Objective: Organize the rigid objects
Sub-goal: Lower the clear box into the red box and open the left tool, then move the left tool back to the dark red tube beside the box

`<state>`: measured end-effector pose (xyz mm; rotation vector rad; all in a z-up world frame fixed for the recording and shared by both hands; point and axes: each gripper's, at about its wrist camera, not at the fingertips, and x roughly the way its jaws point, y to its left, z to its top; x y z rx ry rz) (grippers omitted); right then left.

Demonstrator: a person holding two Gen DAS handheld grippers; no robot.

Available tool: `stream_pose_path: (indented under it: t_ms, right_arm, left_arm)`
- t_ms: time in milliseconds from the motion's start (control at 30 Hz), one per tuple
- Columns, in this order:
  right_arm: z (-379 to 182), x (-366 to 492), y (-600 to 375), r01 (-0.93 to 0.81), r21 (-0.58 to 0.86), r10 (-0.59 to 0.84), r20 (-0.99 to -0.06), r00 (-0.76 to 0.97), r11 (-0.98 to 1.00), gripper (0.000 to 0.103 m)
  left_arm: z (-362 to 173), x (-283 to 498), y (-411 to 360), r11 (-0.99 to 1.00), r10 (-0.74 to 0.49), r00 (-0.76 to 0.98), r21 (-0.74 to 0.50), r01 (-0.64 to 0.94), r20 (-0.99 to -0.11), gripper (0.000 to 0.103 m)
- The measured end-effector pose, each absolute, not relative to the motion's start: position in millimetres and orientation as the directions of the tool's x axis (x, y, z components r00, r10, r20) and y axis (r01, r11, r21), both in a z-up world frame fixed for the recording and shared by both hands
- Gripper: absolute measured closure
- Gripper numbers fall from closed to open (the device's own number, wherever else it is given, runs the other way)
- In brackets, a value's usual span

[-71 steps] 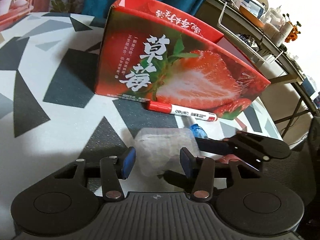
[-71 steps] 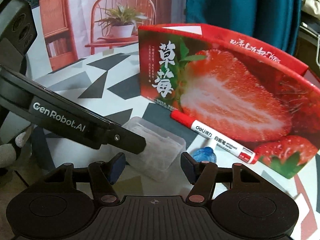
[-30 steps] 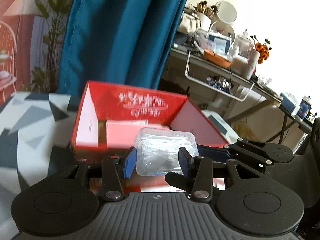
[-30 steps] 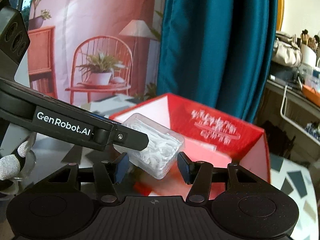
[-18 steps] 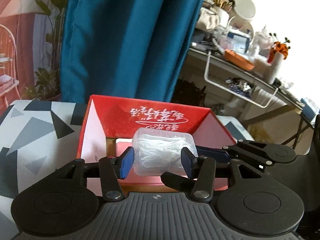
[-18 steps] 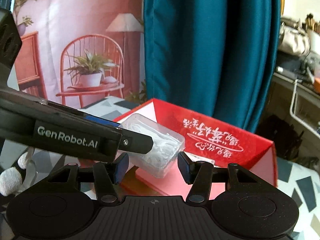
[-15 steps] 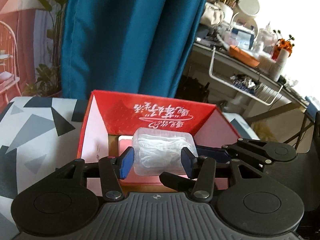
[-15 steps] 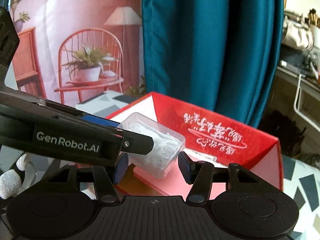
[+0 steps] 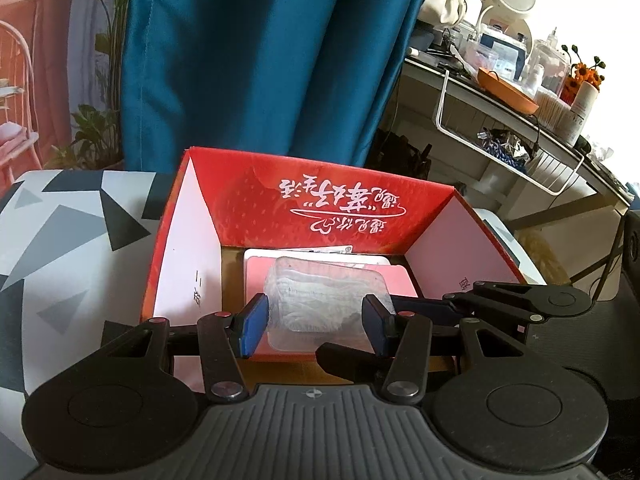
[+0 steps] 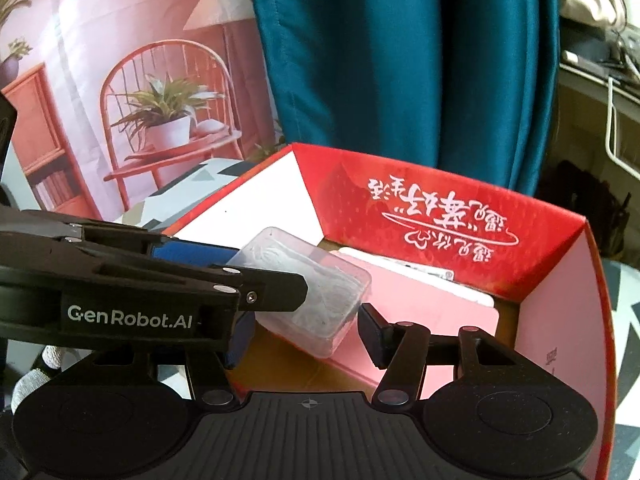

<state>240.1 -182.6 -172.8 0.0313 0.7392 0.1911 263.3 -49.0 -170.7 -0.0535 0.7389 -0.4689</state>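
Note:
A clear plastic box (image 9: 326,296) of white items sits between the blue pads of my left gripper (image 9: 316,320), low inside the open red strawberry carton (image 9: 332,208), over a pink flat box (image 9: 400,280) on its floor. My left gripper is shut on the clear box. My right gripper (image 10: 304,338) also spans the clear box (image 10: 312,300) from the other side; its right pad stands a little apart from the box and its left pad is hidden behind the left gripper's finger (image 10: 256,284).
The carton's red walls (image 10: 440,216) rise around both grippers. The patterned grey and white tablecloth (image 9: 60,232) lies to the left. A blue curtain (image 9: 260,60) hangs behind, and a cluttered shelf (image 9: 520,92) stands at the far right.
Both grippers have carried the clear box from the tabletop up over the carton rim and lowered it inside, close above the pink box.

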Motion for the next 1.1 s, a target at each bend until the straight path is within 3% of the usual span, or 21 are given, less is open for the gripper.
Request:
stream_pose_path:
  t_ms: [367,467,533,667,700,1100]
  right_arm:
    - [-176,238,-187,-0.125,0.142,0.188,-0.661,0.726,0.982,0.049]
    - [-173,233,-186,-0.121,0.13,0.177,-0.653,0.737,0.984,0.039]
    - [-171,227,-184,-0.111,0.107,0.154,-0.645,0.749,0.988,0.029]
    - [-158,205,-187,-0.059,0.084,0.098,-0.586,0.804,0.995,0.002]
    - [-155,197,-189,-0.044,0.091,0.088,-0.562,0.822,0.995,0.001]
    - [-139,120,-223,0.09,0.172,-0.008,-0.427,0.904,0.981,0.0]
  left_arm:
    - [-172,258,-48,0.9,-0.424,0.652,-0.208,0.384,-0.628,0.05]
    - [-166,250,-48,0.904,-0.412,0.673,-0.18,0.389,-0.614,0.046]
    - [-161,244,-47,0.904,-0.412,0.687,-0.172,0.392,-0.599,0.04]
    - [-147,221,-37,0.911,-0.403,0.743,-0.155,0.383,-0.535,0.002]
    - [-144,214,-34,0.913,-0.399,0.759,-0.15,0.379,-0.515,0.0]
    - [-129,157,-14,0.938,-0.339,0.822,-0.095,0.335,-0.458,0.0]
